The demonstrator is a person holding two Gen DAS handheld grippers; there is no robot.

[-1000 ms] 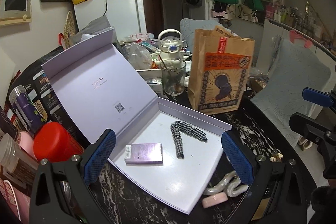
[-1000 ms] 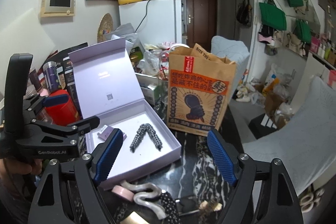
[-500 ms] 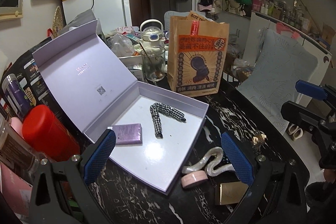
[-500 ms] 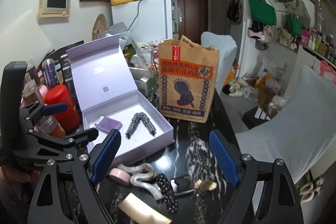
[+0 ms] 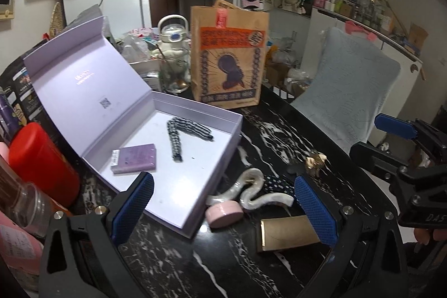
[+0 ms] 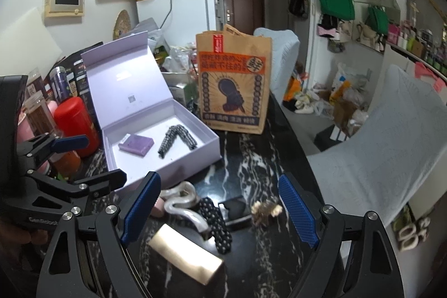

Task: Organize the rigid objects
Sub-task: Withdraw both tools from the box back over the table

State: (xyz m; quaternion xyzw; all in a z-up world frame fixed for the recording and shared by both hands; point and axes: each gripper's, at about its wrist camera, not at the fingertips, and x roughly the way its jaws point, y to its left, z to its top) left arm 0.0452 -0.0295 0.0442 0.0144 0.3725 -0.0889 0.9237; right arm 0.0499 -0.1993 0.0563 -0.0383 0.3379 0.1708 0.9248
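Clips [image 6: 184,250] between right hand-held gripper [image 6: 219,212] fingers

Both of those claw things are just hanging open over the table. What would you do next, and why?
Probably lower the right gripper onto the gold clip and close on it. Both grippers are open and empty, the left gripper too. The lavender box holds two items already, while several hair clips lie loose on the table, the gold one nearest.

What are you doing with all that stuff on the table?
A person holds two grippers, both open and empty, above hair clips on the black table. A purple box and a checkered clip already lie in the open white box. A gold clip, a pearly wavy clip and a pink round thing still wait outside.
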